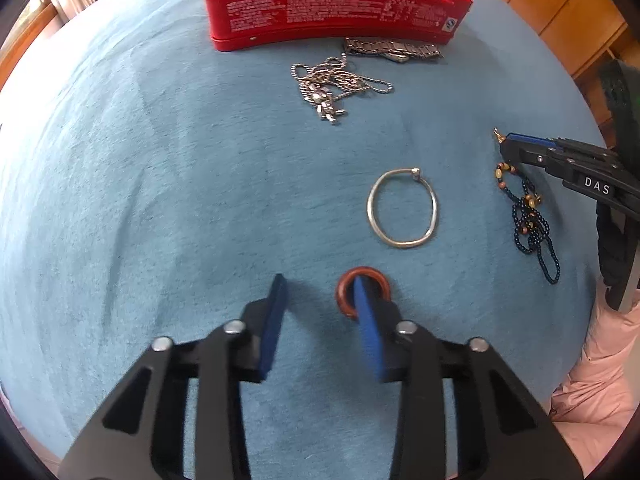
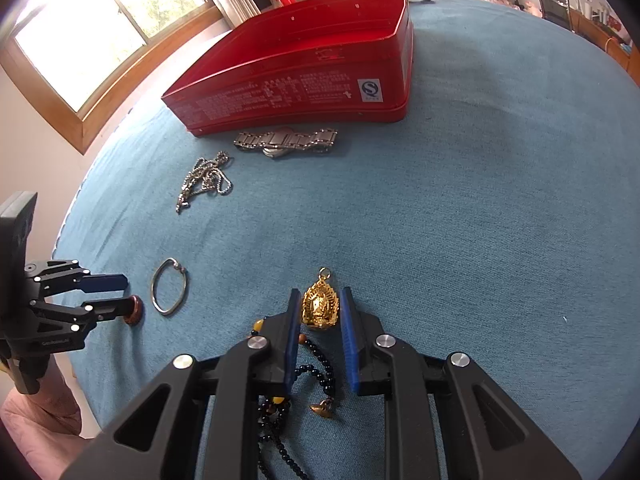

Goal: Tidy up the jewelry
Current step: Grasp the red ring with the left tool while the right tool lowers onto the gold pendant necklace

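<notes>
The left claw points steeply down at the blue cloth-covered counter, its blue pads partly spread; its right finger pokes through the small reddish-brown wooden ring, which lies on the cloth, while the other finger stands apart at nine o'clock from it, so nothing is pinched. Just beyond the ring, toward one o'clock, lies the thin silver bangle. Farther off at twelve o'clock sits the tangled silver chain necklace, then the silver metal link watch touching the foot of the open red tin box. The right claw holds its blue pads narrowly around the gold filigree pendant; whether they press it I cannot tell. The dark beaded necklace with amber beads trails beneath that claw toward six o'clock.
</notes>
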Motion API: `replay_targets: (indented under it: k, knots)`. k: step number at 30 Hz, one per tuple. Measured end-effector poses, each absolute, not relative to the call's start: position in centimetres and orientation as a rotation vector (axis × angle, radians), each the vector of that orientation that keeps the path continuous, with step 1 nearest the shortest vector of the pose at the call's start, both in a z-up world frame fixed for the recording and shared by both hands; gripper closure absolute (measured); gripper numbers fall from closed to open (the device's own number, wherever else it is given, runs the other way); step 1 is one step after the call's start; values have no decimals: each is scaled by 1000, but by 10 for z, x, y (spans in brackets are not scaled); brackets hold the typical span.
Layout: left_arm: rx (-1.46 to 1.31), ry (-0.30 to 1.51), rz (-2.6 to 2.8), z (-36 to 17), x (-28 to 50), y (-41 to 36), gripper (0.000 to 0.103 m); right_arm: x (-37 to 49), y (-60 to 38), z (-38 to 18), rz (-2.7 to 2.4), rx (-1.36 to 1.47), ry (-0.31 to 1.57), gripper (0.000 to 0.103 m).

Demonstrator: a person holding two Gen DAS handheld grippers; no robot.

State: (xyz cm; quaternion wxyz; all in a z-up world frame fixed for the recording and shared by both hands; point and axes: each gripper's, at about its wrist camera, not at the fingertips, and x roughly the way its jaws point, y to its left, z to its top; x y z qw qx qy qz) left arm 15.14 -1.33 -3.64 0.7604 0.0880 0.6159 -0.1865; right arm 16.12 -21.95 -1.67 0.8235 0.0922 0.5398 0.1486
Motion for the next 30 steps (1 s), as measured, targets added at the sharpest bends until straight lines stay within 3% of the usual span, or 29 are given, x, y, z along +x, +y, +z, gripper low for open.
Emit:
replay_targets:
  k: [1, 2, 3, 22, 30]
  knots:
    - [190, 1341, -416, -37, 152, -17, 82, 161, -219, -16, 315, 193, 1147, 84]
    - [187, 1344, -428, -39, 151, -21, 94, 161, -218, -16, 314, 191, 1147, 84]
    - [184, 1347, -438, -40, 151, -23, 94, 160, -217, -16, 313, 190, 1146, 84]
    - [107, 1301, -431, -22, 149, 0, 97, 156, -225, -7, 319, 238, 1105, 84]
    - [159, 1322, -444, -39, 155, -23, 88, 158, -222, -9, 321, 231, 1114, 84]
